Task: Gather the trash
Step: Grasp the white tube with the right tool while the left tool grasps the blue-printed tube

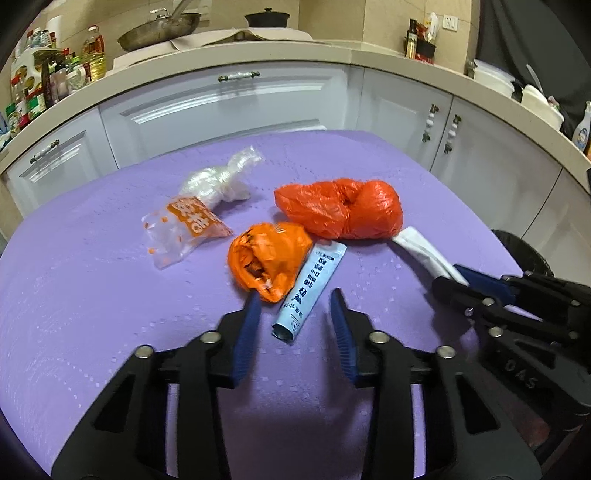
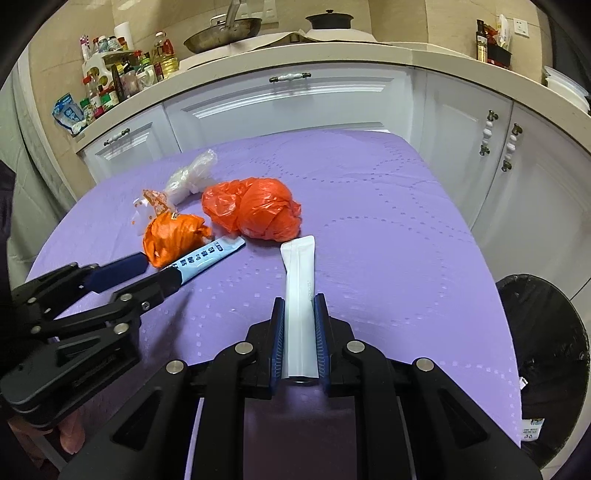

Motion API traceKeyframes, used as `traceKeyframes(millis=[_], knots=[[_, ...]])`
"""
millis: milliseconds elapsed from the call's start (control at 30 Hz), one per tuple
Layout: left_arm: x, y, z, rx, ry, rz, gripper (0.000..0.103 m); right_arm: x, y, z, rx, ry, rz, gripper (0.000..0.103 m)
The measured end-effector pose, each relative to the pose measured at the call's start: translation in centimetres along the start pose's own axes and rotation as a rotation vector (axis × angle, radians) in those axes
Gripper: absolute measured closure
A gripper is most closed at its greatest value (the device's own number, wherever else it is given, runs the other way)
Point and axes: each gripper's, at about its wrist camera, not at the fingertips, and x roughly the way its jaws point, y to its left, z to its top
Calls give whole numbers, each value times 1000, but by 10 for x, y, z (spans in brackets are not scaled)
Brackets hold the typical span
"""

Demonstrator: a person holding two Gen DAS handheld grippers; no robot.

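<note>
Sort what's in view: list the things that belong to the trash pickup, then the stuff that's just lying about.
Job:
white tube, shut in the right gripper
blue sachet, between the open left gripper fingers
orange wrapper
red bag
clear bags
black bin

Lying about:
frying pan
black pot
condiment bottles

Left claw (image 1: 295, 306) spread wide, low and level, right claw (image 2: 298, 306) clamped narrow, angled forward.

Purple quilted cloth (image 2: 388, 221) covers the table. Behind it: white cabinets (image 2: 295, 107), frying pan (image 2: 221, 33), black pot (image 2: 328, 20).
</note>
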Motion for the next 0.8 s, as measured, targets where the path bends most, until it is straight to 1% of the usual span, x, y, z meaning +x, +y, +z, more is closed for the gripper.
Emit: traceKeyframes(millis=[100, 133, 200, 233, 467, 800], knots=[[5, -2, -3, 3, 25, -6, 78, -1, -2, -1, 6, -3, 1, 86], [6, -2, -4, 1, 27, -10, 83, -1, -2, -2, 9, -4, -1, 86], [5, 0, -3, -3, 25, -12, 85, -1, -3, -3, 15, -4, -1, 86], [5, 0, -3, -4, 24, -14, 88, -1, -4, -4, 17, -5, -1, 86], [-7, 3, -7, -10, -8, -7, 94, -8, -6, -7, 27, -24, -5, 86], [-34, 12, -20, -35, -32, -1, 95, -23, -14, -13, 42, -56, -14, 86]])
